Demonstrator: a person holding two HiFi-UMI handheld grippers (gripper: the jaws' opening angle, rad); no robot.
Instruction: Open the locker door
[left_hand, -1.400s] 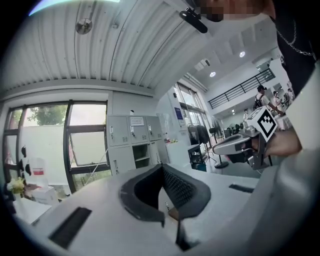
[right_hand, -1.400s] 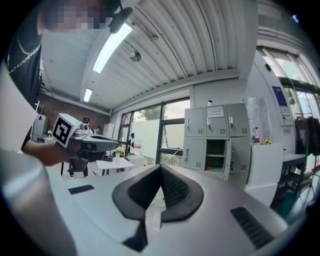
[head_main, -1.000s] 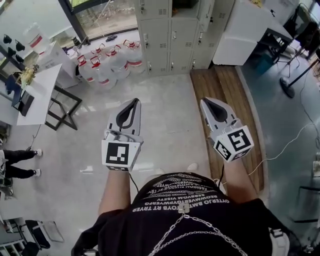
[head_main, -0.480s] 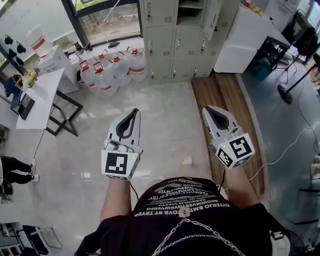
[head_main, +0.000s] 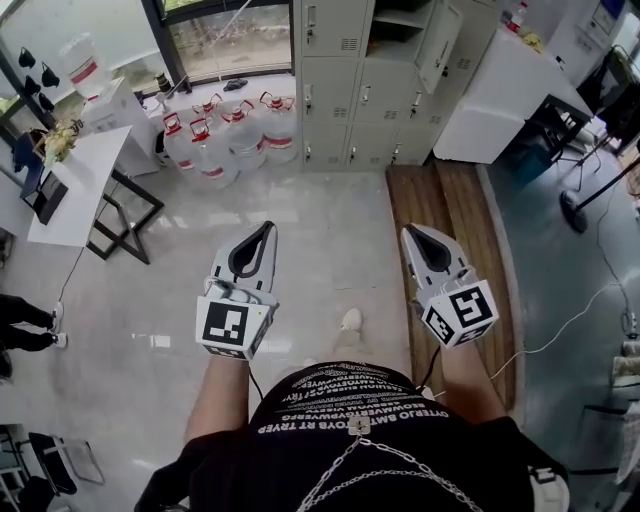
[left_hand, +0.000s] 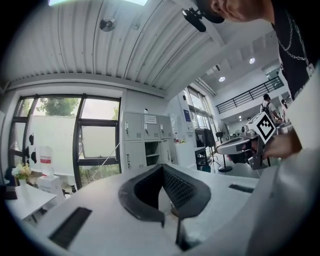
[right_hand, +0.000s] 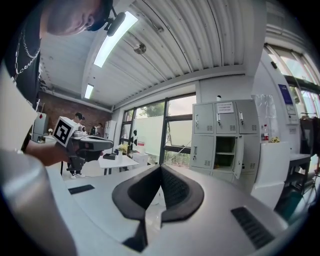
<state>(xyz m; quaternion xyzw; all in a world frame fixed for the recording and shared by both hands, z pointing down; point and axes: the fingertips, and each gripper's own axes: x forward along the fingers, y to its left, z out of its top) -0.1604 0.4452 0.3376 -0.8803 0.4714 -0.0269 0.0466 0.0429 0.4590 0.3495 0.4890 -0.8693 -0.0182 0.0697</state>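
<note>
Black tee, chain, two white grippers

Black short-sleeved shirt (head_main: 350, 400) with rows of white lettering across it, a silver chain (head_main: 420, 462) hanging over the top, and one white shoe (head_main: 350, 320) peeking out below. The left gripper (head_main: 267, 228) and right gripper (head_main: 408, 231) are twins: pale grey-white shells tapering to a point, lined with black ribbed pads (left_hand: 177, 187), with dark slots in the casing. Each has a white cube (head_main: 228, 325) at the back with a black square marker on its faces, and a thin dark cable (head_main: 253, 375) comes off underneath.
</note>
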